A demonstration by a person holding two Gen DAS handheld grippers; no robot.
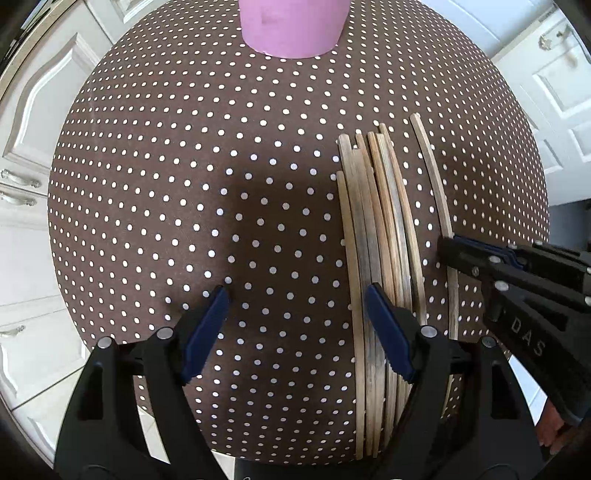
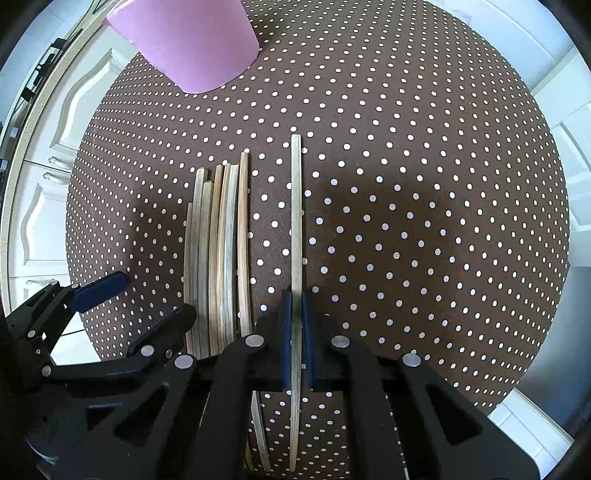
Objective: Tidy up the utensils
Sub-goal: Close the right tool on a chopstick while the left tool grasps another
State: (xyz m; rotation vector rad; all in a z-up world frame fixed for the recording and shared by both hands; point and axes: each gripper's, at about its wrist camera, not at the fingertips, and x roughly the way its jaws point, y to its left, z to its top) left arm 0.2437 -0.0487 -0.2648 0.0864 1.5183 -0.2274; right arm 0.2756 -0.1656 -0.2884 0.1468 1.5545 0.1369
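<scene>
A bundle of several wooden chopsticks (image 1: 373,229) (image 2: 221,251) lies side by side on the brown polka-dot tablecloth (image 1: 184,184) (image 2: 424,221). One single chopstick (image 2: 296,206) (image 1: 436,192) lies a little apart to their right. My right gripper (image 2: 295,306) (image 1: 448,247) points down and is shut on that single stick near its near end. My left gripper (image 1: 297,291) (image 2: 155,295) hangs open just left of the bundle. Its right finger (image 1: 388,332) is over the bundle's left sticks, and only cloth shows between the pads. A pink cup (image 1: 295,26) (image 2: 199,40) stands at the far side of the table.
The table is small and round, and its cloth edge (image 1: 74,295) drops off on all sides. White cabinet doors with metal handles (image 1: 22,181) (image 2: 55,162) stand to the left and behind. More white doors (image 1: 554,92) are on the right.
</scene>
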